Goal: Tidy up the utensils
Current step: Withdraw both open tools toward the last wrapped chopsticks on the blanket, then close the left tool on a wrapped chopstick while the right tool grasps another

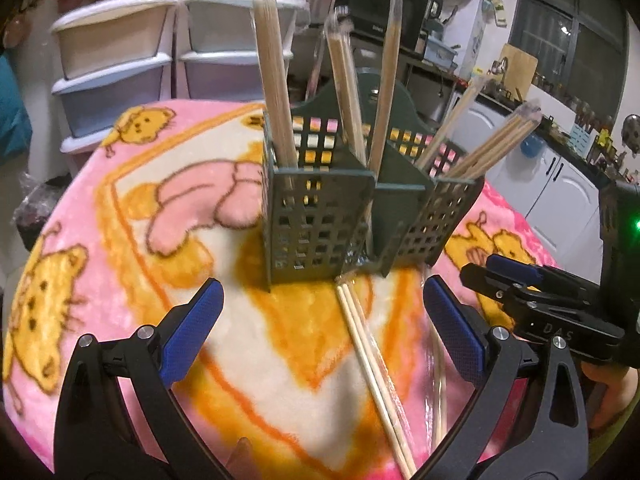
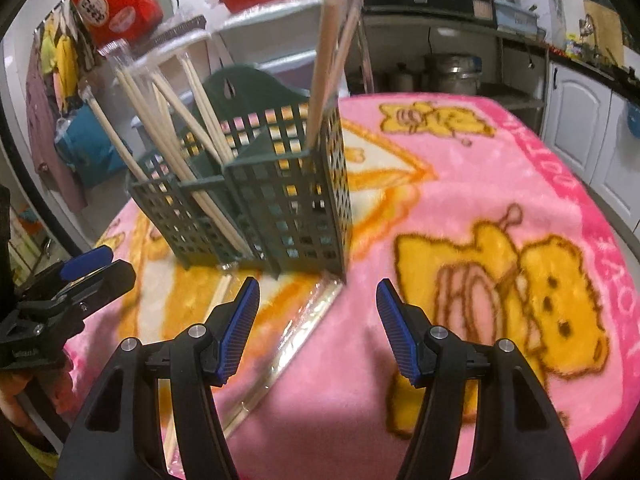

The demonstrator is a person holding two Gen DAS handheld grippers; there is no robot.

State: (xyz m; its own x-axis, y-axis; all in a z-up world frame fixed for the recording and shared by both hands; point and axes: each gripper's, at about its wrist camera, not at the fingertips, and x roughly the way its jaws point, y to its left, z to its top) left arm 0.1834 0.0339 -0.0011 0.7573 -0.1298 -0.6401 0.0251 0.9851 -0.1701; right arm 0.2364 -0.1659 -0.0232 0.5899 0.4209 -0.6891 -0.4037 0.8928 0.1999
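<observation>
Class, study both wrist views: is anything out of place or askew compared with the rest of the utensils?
Yes. Two wrapped chopstick pairs lie flat on the pink blanket in front of the green holder, while the others stand in its compartments. Both the left gripper and right gripper are open and empty.

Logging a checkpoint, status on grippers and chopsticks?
Left gripper open, right gripper open, both empty. Wrapped chopsticks on blanket before green caddy. Nothing blocking.

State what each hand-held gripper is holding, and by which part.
Nothing is held. The left hand-held gripper and right hand-held gripper are both open and empty, above plastic-wrapped wooden chopsticks lying on the pink cartoon blanket.
</observation>
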